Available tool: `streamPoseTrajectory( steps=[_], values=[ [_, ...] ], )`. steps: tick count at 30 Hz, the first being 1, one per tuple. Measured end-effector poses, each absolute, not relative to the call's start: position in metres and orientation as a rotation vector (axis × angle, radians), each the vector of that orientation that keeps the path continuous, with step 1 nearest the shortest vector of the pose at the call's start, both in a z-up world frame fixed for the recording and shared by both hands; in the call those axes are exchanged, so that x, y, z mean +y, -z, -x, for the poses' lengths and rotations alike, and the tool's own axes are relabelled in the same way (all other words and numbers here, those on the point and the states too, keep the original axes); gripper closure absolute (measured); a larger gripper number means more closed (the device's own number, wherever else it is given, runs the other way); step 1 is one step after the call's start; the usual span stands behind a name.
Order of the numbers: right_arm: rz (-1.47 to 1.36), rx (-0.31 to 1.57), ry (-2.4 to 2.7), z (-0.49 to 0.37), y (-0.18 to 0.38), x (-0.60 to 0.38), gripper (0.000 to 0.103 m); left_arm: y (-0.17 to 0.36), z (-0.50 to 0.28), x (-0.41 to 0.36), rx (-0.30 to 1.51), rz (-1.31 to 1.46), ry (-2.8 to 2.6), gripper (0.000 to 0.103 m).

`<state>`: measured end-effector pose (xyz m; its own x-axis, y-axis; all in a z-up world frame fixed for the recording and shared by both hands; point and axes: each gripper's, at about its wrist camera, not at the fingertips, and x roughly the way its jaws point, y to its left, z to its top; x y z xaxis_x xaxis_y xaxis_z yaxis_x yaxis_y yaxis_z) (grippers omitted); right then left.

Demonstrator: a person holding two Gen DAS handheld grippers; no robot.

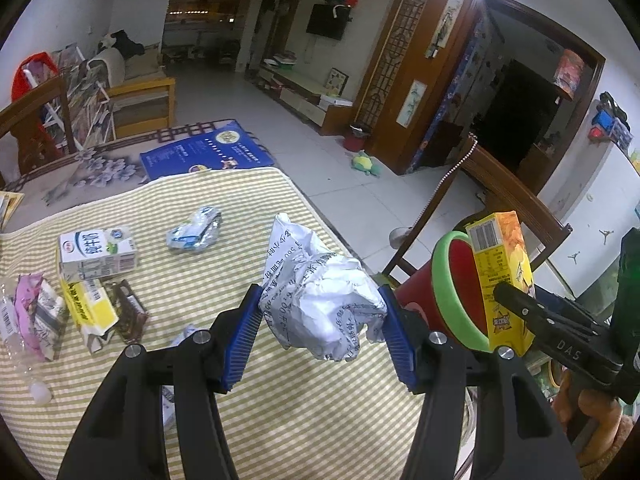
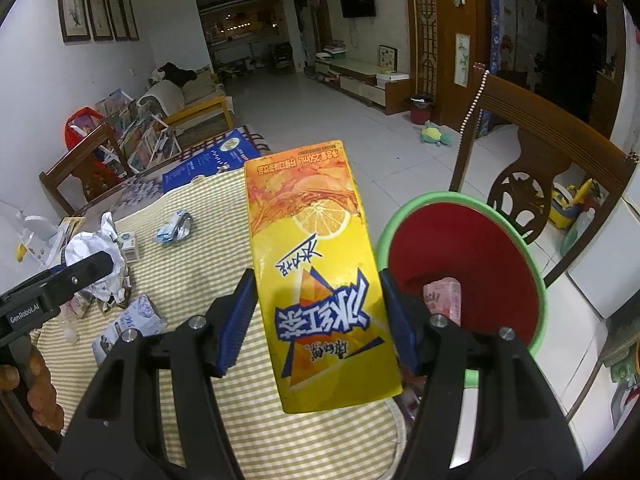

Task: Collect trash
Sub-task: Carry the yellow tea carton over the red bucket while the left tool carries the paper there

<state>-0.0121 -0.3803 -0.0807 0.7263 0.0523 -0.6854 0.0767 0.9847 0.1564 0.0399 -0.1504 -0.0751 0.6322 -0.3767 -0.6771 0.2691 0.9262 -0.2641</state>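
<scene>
My left gripper [image 1: 320, 316] is shut on a crumpled white paper ball [image 1: 320, 296], held above the striped tablecloth [image 1: 200, 272]. My right gripper [image 2: 316, 320] is shut on a yellow iced-tea carton [image 2: 316, 264], held beside the red bin with a green rim [image 2: 472, 256]; the carton [image 1: 504, 280] and bin [image 1: 456, 288] also show at the right of the left wrist view. A pink carton [image 2: 444, 296] lies inside the bin. A milk carton [image 1: 96, 252], a crushed silver wrapper [image 1: 196, 232], a yellow box [image 1: 90, 312] and pink wrappers [image 1: 32, 312] lie on the cloth.
A wooden chair [image 2: 536, 160] stands behind the bin off the table's right edge. A blue booklet [image 1: 208, 152] lies at the table's far end. A blue-white carton [image 2: 128, 328] lies near my right gripper. Tiled floor with a plush toy [image 2: 434, 134] beyond.
</scene>
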Motion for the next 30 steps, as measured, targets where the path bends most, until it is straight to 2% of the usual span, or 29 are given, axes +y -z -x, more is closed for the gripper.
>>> streamPoseTrajectory(
  steps=[30],
  values=[
    [-0.204,0.758,0.024,0.002,0.09,-0.499,0.044,0.073,-0.05,-0.276,0.812,0.112,0.394,0.048]
  ],
)
